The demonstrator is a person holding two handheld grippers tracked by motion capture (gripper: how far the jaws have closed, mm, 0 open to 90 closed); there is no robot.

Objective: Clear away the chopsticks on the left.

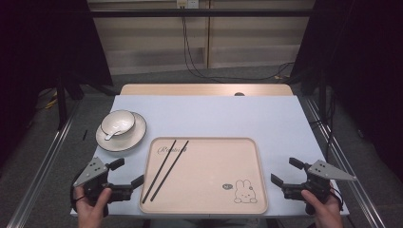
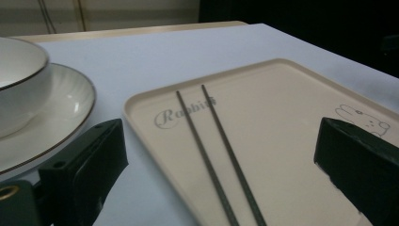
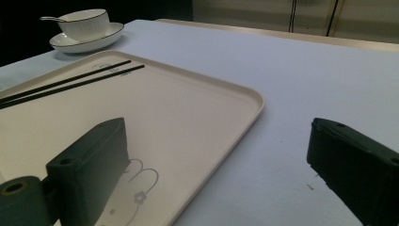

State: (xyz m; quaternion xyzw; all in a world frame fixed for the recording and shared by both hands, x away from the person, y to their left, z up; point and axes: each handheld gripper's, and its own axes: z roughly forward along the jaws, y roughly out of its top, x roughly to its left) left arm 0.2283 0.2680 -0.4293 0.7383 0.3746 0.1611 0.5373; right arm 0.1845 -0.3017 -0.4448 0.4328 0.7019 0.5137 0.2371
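Both grippers have their jaws spread wide with nothing between them. At the table's near left corner, the left gripper is held in a hand, its jaws pointing right toward the tray; in the left gripper view one jaw sits just beside the plate's rim and the other hangs over the tray near the rabbit drawing.

Behind that gripper, on the table's left side, a white plate with a dark rim carries a bowl, and a spoon rests in the bowl with its handle toward the near side.

A cream tray lies at the middle of the near edge. Two black chopsticks lie side by side on its left part, slanting from the near left corner up across the script word. A rabbit drawing marks the tray's near right corner.

Right of the tray, the right gripper is held in a hand, jaws pointing left. In the right gripper view one jaw stands over the tray's rabbit corner and the other over bare table.
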